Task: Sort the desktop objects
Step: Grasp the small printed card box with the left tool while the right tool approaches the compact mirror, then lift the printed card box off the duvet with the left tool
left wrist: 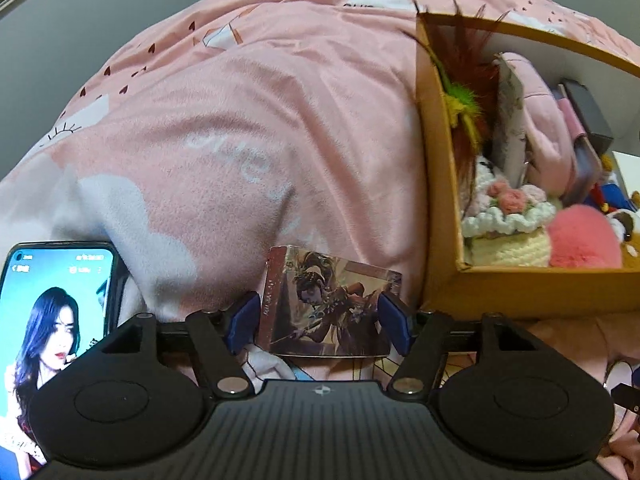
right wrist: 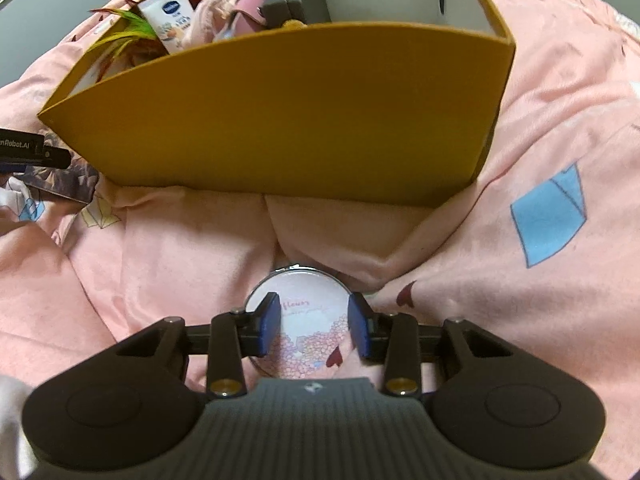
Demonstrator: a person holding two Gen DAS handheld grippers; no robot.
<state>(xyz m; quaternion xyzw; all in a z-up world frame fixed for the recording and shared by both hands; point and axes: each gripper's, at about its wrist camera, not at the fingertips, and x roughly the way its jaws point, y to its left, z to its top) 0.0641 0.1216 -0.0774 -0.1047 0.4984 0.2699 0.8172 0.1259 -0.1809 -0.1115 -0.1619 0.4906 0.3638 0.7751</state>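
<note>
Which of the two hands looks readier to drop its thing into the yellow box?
Probably the left. The left gripper brackets a picture card beside the box, whose open top faces it. The right gripper straddles a round tin below the box's tall wall.

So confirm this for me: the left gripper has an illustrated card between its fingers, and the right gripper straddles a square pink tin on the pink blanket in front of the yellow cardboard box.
One detail is wrong: the tin is round, not square, as the right wrist view shows. The rest stands: the right gripper straddles it on the pink blanket before the yellow cardboard box, and the left gripper has the illustrated card between its fingers.
</note>
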